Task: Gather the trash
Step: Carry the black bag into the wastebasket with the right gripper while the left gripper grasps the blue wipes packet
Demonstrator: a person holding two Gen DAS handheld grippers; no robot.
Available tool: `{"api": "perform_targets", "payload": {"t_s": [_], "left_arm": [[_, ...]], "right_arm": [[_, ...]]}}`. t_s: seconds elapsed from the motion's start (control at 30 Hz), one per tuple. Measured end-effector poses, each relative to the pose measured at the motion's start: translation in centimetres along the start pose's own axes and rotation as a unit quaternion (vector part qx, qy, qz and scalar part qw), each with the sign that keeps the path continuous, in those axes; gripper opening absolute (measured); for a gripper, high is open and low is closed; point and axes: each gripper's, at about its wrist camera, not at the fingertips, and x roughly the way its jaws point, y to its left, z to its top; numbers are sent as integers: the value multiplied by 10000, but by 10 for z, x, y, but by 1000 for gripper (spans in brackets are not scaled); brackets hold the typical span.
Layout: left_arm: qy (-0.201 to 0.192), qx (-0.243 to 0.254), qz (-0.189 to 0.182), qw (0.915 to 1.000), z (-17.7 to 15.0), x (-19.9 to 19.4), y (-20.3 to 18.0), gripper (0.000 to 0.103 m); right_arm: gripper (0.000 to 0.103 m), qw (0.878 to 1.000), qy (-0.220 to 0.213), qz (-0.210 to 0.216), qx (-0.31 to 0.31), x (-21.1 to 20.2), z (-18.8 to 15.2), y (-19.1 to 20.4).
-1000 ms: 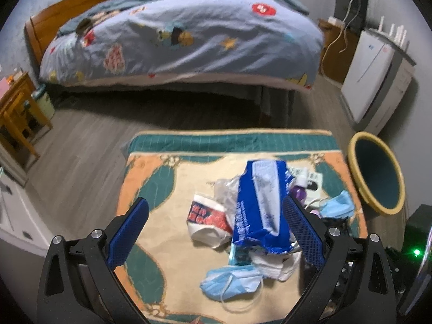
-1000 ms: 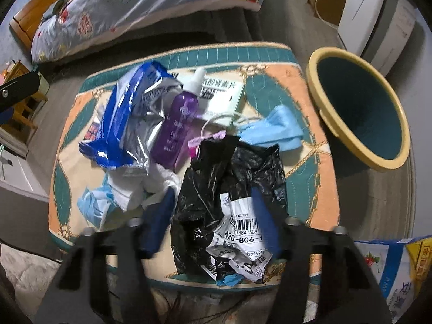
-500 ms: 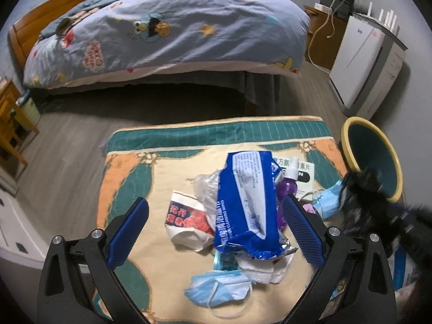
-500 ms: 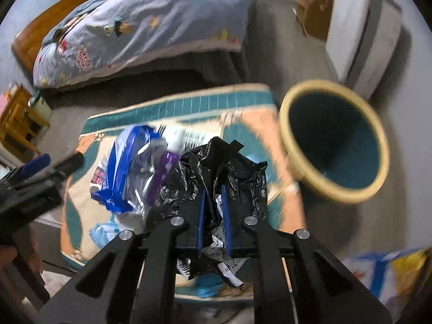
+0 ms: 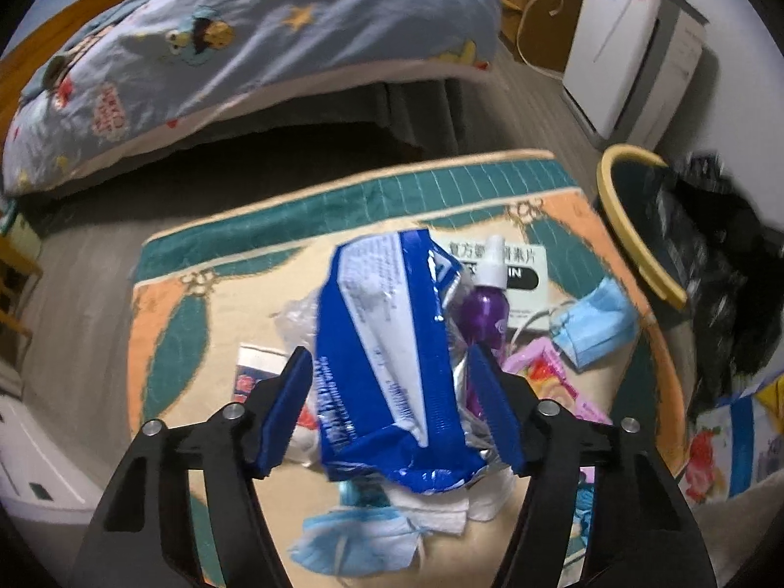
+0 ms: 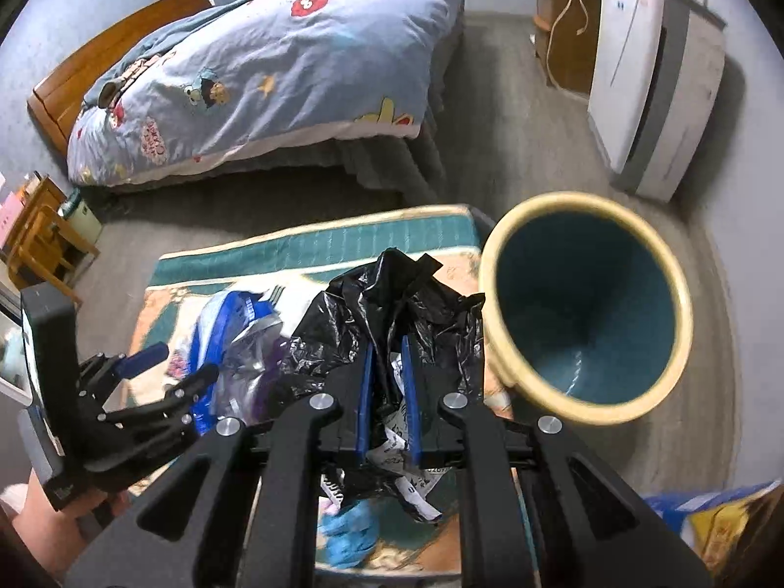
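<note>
Right wrist view alone shows the right claw (image 6: 387,392) pinching the black bag (image 6: 392,304).

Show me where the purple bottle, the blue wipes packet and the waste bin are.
purple bottle (image 5: 482,311), left wrist view, its body.
blue wipes packet (image 5: 387,343), left wrist view, its front.
waste bin (image 6: 495,250), right wrist view, its yellow rim.

Left gripper (image 5: 392,402) closing, still apart; right gripper (image 6: 387,392) clamped.

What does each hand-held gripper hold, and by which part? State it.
The right hand-held gripper is shut on the black bag, pinching its crumpled middle. The left hand-held gripper has been closing around the blue wrapper, straddling its lower half; no grip yet.
</note>
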Motion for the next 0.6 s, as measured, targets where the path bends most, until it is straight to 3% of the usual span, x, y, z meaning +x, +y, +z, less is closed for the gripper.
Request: {"api": "perform_targets", "payload": {"t_s": [0.17, 0.23, 0.27, 0.37, 0.4, 0.6], "left_arm": [[139, 324, 77, 9993, -3, 17, -15, 60], [158, 368, 160, 9991, -4, 21, -16, 49], [158, 386, 210, 9989, -3, 21, -17, 33], [85, 335, 236, 9991, 1, 15, -13, 23], [-22, 290, 262, 9992, 3, 10, -11, 18], [-742, 48, 236, 9970, 17, -26, -4, 16]], "right_arm": [[11, 9996, 34, 172, 209, 5, 5, -10], [11, 9995, 21, 212, 216, 5, 6, -12], [11, 9995, -2, 229, 224, 4, 7, -13], [11, 9993, -67, 260, 247, 0, 9, -18], [11, 9992, -84, 269, 269, -2, 8, -20], [11, 9978, -251, 426, 441, -13, 13, -28]]}}
